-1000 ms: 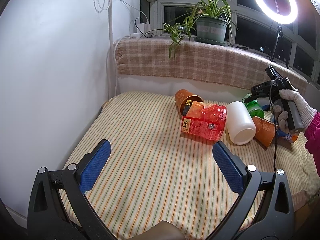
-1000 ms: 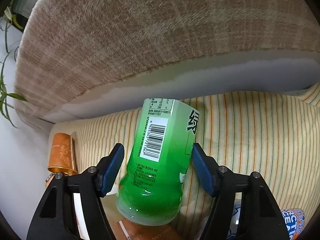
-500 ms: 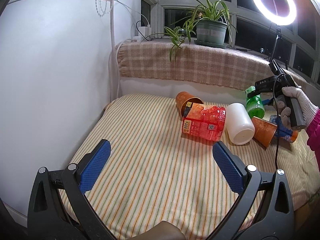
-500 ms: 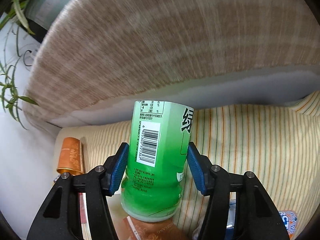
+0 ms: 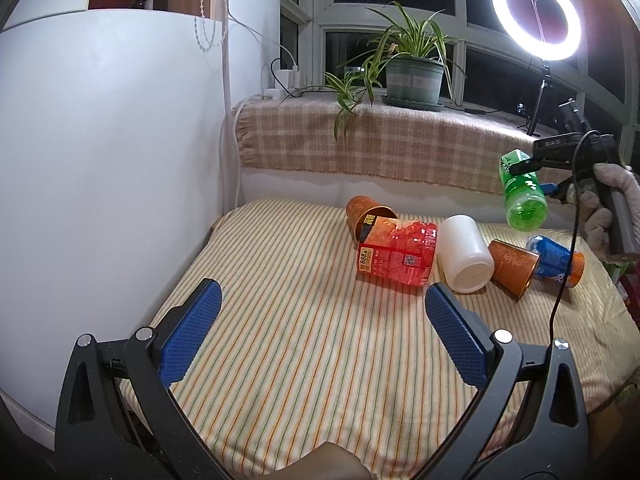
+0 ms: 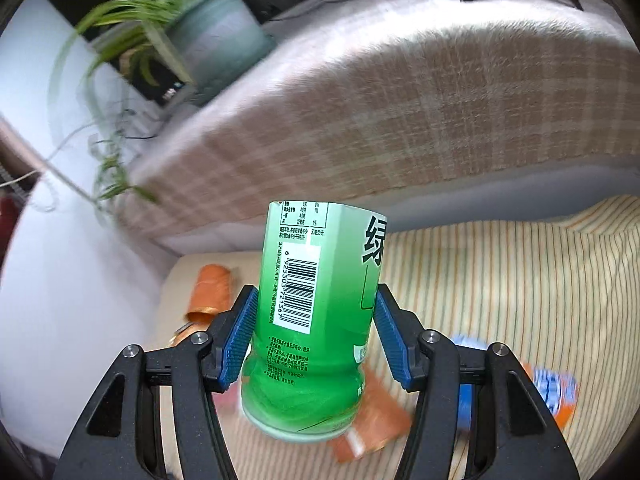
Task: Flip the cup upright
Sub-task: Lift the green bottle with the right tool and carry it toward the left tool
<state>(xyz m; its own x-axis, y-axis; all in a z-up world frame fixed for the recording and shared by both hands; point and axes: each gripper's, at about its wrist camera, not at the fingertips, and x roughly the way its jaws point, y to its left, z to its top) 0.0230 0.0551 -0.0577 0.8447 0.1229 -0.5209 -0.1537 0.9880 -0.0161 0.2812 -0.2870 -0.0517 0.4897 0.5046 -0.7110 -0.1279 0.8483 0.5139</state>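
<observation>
Change: the green cup (image 6: 316,320) is now carried higher, clear of the striped cloth (image 5: 280,340), where a second ago it hung just above the clutter.
Green cup: pinched between the right gripper (image 6: 316,338) pads, base toward the camera, tilted.
Right gripper: seen at 3 o'clock in the left view.
Left gripper (image 5: 320,320): held wide, nothing between its pads.
Neighbours: white cup (image 5: 466,258), red cup (image 5: 396,254) lie at 12 o'clock.
</observation>
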